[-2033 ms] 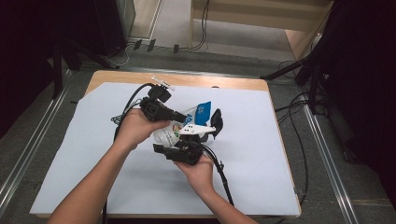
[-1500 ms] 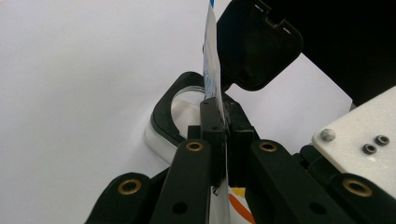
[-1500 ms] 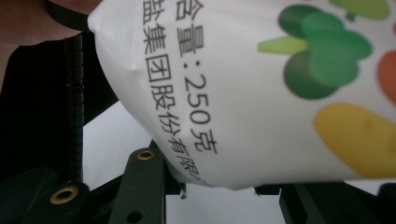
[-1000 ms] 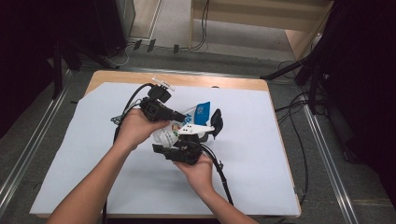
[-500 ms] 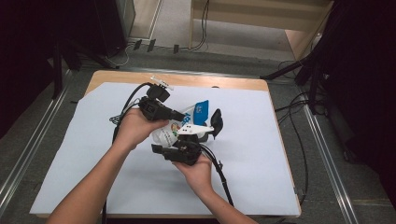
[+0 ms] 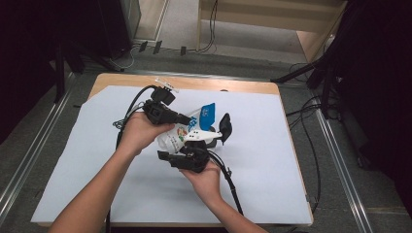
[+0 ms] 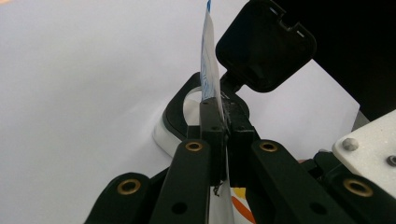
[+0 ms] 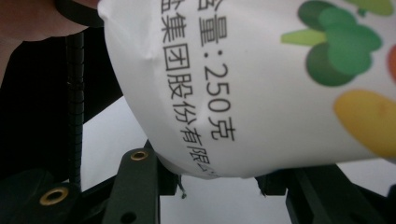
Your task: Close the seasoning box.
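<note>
A white pouch [image 6: 193, 127] with a blue top and printed vegetables hangs over the middle of the table between both grippers. My left gripper [image 6: 186, 119] is shut on the pouch's thin upper edge [image 7: 208, 70], its pads [image 7: 212, 122] pressed together on the film. The pouch's lower end [image 8: 261, 84] is squeezed between the jaws of my right gripper [image 8: 210, 173], seen in the high view [image 6: 183, 144] just below the pouch. Right behind the pouch stands a small white container [image 7: 162, 134] with a black rim and an open black flip lid [image 7: 266, 44], its lid [image 6: 225, 124] raised.
A white sheet [image 6: 272, 160] covers the wooden table [image 6: 233, 85]. Black cables trail from both grippers, one [image 6: 228, 182] toward the front edge and one [image 6: 131, 109] to the left. Dark equipment and cables stand on the floor at the right.
</note>
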A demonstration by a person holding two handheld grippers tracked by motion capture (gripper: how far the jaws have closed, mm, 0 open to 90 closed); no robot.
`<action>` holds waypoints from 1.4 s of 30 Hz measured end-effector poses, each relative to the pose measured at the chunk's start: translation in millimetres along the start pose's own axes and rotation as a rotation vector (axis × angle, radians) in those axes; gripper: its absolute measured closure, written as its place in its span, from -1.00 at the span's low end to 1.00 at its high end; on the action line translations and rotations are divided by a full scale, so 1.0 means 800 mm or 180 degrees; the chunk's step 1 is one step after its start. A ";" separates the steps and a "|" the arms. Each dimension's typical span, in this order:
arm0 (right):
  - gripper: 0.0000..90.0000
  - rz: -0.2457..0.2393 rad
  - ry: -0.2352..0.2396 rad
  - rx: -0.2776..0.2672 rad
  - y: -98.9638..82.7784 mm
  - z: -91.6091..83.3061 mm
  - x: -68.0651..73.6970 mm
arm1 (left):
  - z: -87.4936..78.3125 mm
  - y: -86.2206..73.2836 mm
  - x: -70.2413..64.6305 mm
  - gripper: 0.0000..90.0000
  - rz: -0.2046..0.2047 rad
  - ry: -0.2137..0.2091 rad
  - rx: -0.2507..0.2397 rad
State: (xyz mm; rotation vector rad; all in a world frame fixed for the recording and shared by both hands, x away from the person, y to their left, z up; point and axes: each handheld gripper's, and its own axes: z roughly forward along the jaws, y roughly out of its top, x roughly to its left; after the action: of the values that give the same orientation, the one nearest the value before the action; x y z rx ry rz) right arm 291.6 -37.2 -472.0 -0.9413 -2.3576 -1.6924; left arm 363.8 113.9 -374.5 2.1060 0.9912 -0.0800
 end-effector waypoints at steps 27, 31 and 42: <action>0.48 -0.0027 -0.0022 0.0026 -0.001 -0.001 0.001 | 0.003 0.001 -0.002 0.99 0.0022 -0.0014 -0.0011; 0.50 -0.0027 -0.0020 0.0026 -0.001 -0.002 0.001 | 0.003 0.002 -0.002 0.99 0.0020 -0.0028 -0.0004; 0.51 -0.0030 -0.0021 0.0020 0.000 -0.003 0.001 | 0.005 0.003 -0.004 0.99 0.0041 -0.0024 0.0018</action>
State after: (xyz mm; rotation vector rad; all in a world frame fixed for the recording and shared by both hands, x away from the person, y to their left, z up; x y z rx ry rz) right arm 290.5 -38.8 -471.0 -0.9375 -2.3739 -1.6867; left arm 364.1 108.2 -374.1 2.1156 0.9738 -0.0843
